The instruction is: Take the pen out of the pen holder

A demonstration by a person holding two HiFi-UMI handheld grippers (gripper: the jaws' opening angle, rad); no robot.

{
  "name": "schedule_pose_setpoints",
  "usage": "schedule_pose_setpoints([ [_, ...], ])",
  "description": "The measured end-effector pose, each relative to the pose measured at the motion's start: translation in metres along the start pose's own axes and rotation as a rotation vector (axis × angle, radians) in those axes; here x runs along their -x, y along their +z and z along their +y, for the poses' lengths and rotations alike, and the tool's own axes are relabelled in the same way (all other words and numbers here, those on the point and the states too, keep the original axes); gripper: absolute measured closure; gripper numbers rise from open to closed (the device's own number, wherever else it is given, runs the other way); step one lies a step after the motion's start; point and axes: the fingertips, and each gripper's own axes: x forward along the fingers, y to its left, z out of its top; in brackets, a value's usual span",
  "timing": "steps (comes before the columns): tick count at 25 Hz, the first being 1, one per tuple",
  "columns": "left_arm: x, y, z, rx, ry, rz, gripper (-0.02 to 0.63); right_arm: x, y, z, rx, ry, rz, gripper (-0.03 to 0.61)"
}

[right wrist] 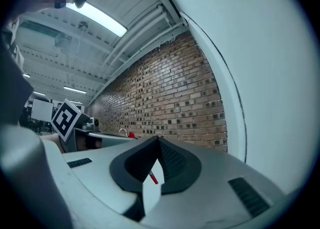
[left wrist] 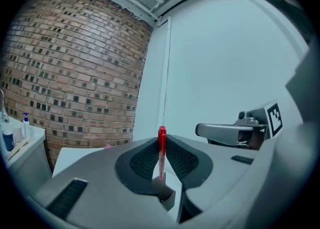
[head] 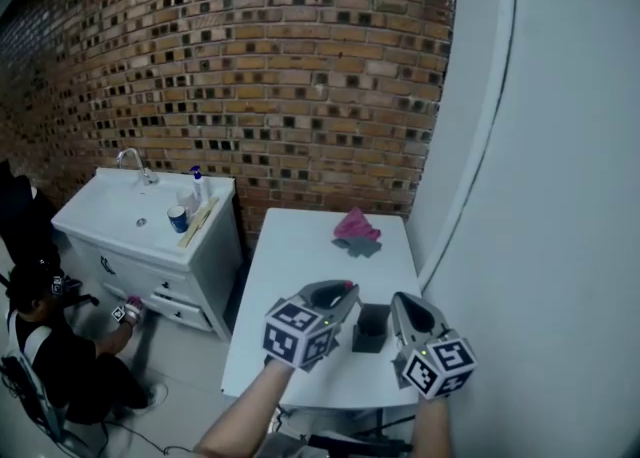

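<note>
My left gripper (left wrist: 161,140) is shut on a red pen (left wrist: 162,149), which stands upright between its pads. The pen's lower tip hangs just over a corner of the black pen holder (left wrist: 168,196). In the head view the left gripper (head: 345,294) hovers left of the pen holder (head: 372,328) near the front of the white table (head: 300,256); the pen itself is too small to make out there. My right gripper (head: 405,304) is right of the holder, shut and holding nothing. Through the right gripper (right wrist: 158,140) I see the pen's red tip (right wrist: 151,177).
A pink cloth (head: 357,229) lies at the table's far end. A white wall runs along the right, a brick wall behind. Left of the table stands a white sink cabinet (head: 150,236) with bottles, and a person (head: 50,346) crouches on the floor beside it.
</note>
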Motion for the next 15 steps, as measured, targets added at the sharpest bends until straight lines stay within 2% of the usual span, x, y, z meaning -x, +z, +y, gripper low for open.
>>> schedule_pose_setpoints([
  [6,0.013,0.011,0.003,0.007,-0.003,-0.026,0.563,-0.005,0.004,0.009,0.011,0.038,-0.005,0.584],
  [15,0.02,0.01,0.003,0.012,-0.017,-0.034,0.563,-0.006,0.001,0.015,0.029,0.046,-0.004,0.585],
])
